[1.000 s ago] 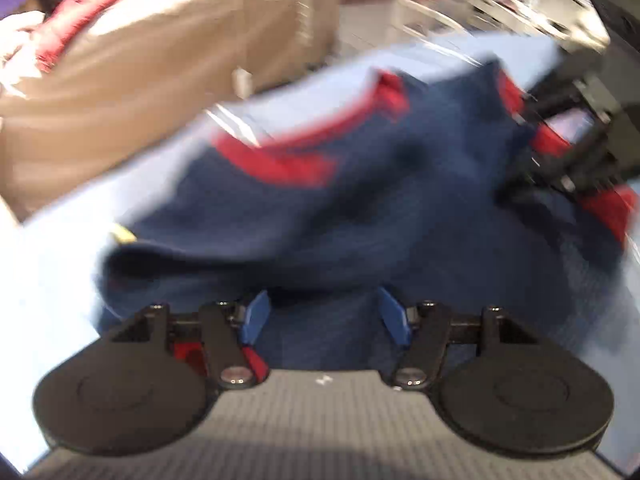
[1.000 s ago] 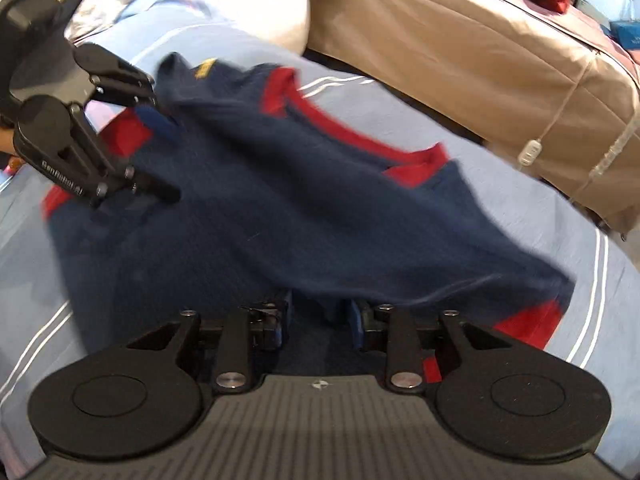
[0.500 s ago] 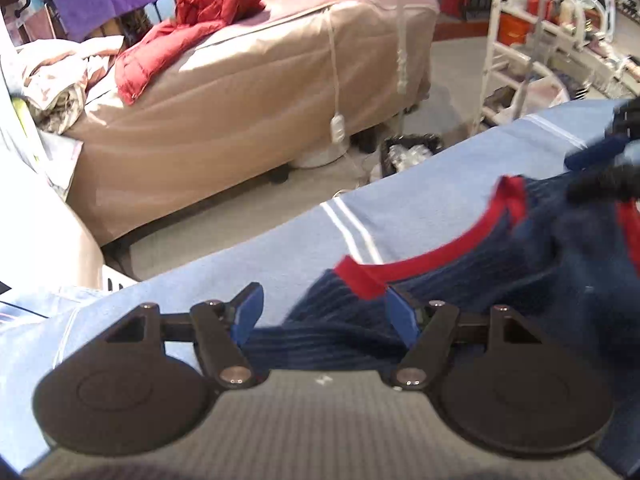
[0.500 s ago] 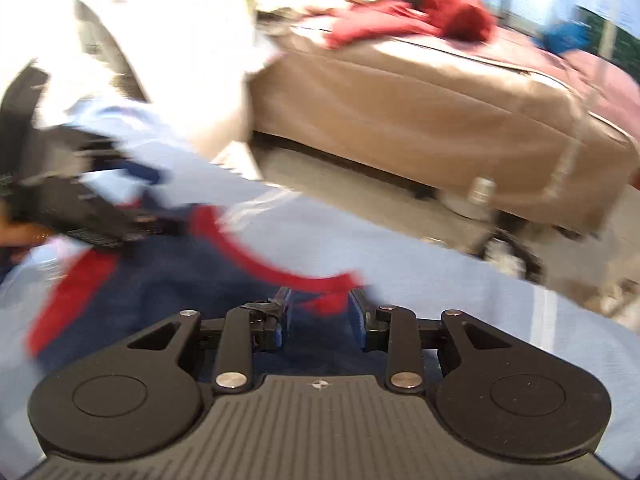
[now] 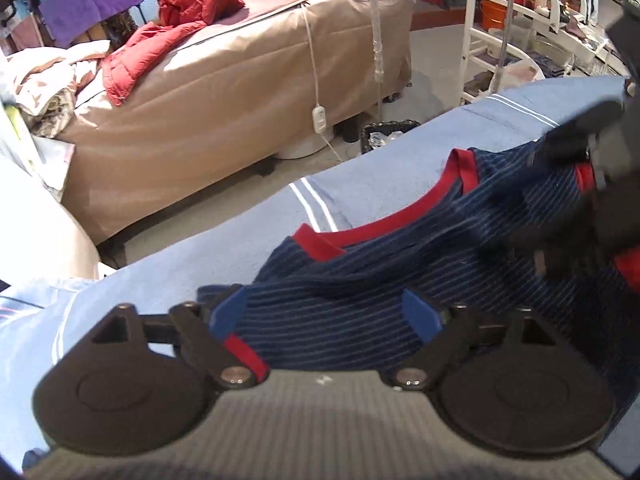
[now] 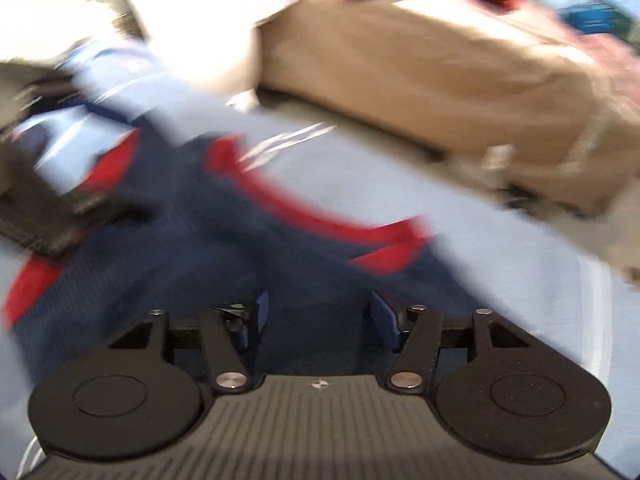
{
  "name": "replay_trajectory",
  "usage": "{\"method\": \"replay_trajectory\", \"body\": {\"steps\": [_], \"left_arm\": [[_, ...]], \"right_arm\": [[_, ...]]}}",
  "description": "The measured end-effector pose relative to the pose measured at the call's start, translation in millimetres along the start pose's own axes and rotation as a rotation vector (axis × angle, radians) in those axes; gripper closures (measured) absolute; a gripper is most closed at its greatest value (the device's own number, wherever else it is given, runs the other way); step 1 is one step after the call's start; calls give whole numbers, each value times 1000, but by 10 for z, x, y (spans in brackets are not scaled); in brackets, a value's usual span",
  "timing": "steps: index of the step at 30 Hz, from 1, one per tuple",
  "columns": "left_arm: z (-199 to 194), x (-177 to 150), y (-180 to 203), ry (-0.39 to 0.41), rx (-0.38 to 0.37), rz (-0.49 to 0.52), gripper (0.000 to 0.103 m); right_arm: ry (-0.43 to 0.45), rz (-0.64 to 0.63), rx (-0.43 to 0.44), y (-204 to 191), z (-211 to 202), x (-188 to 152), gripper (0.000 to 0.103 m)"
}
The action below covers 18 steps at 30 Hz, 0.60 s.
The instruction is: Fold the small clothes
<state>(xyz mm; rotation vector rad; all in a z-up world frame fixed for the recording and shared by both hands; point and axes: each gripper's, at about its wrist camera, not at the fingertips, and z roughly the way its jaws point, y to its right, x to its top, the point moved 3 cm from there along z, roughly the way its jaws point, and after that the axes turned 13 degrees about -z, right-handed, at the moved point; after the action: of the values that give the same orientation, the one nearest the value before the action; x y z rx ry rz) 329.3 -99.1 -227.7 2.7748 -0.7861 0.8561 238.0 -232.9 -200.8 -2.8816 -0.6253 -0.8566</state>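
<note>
A small navy pinstriped shirt (image 5: 400, 272) with red collar and cuff trim lies rumpled on the light blue sheet (image 5: 360, 184). My left gripper (image 5: 326, 314) is open, its blue pads spread over the shirt's near edge. My right gripper (image 6: 316, 314) is open too, jaws spread over the navy cloth (image 6: 224, 248) in a blurred view. The right gripper (image 5: 576, 200) also shows at the right of the left wrist view, lying over the shirt's far side. The left gripper (image 6: 52, 216) shows blurred at the left of the right wrist view.
The sheet has white stripes (image 5: 316, 204) near its edge. Beyond it stands a tan-covered bed (image 5: 224, 112) with a red jacket (image 5: 168, 28) on top. A white metal shelf rack (image 5: 512, 24) and a black bin (image 5: 384, 136) stand on the floor.
Both grippers have opened wider and let the shirt go; it now lies on the sheet. The right gripper is moving, its view blurred.
</note>
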Motion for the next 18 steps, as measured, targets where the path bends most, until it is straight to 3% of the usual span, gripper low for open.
{"method": "replay_trajectory", "body": {"steps": [2,7,13,15,16,18], "left_arm": [[-104,-44,-46,0,1,-49,8],[-566,-337,34,26,-75,-258,0],[-900,-958,807,-25,-288,-506,0],[-810,-1188,1158,-93,-352,-595,6],[-757,-1277,1301,-123,-377,-651,14],[-658,-1433,1505,-118,-411,-803,15]], "right_arm": [[31,61,-69,225,-153,-72,0],[52,67,-80,599,-616,-138,0],[-9,140,115,986,-780,-461,0],[-45,149,183,1046,-757,-633,0],[-67,152,194,1075,-722,-703,0],[-89,158,214,1115,-647,-816,0]]}}
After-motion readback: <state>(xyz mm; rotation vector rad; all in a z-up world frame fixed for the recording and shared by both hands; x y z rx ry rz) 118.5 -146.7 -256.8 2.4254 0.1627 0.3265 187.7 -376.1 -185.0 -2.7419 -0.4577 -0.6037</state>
